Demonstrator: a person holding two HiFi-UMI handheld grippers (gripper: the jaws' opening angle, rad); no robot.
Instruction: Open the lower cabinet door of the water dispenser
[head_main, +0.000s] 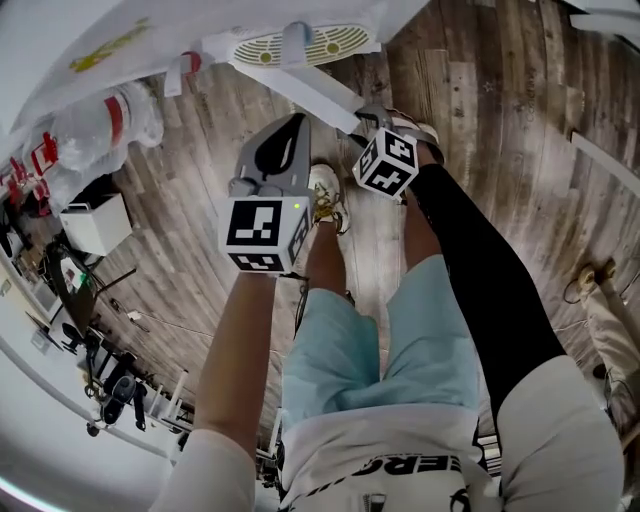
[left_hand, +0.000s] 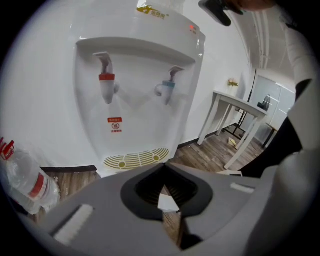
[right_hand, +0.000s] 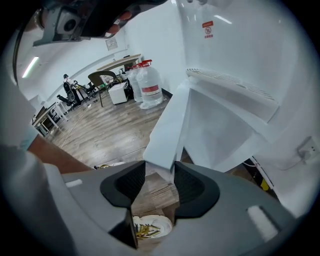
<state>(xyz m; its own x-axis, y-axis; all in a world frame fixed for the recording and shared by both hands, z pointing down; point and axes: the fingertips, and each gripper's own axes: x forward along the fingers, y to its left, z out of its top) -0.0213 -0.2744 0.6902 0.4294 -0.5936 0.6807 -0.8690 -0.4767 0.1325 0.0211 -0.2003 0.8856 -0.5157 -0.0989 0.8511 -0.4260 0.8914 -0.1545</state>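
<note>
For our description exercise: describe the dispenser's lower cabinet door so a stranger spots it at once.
Find the white water dispenser. Below its slotted drip tray is the cabinet door, a white panel whose free edge is clamped in the right gripper. Unlike the fixed walls, it stands swung open.

Bright, even indoor light fills the room, with a ceiling strip light (right_hand: 31, 66) glowing far off to the left. The white water dispenser (left_hand: 140, 90) looks washed out, softly shadowed under its tap ledge. Every view bows hard at the edges; the near jaws are blurred.
</note>
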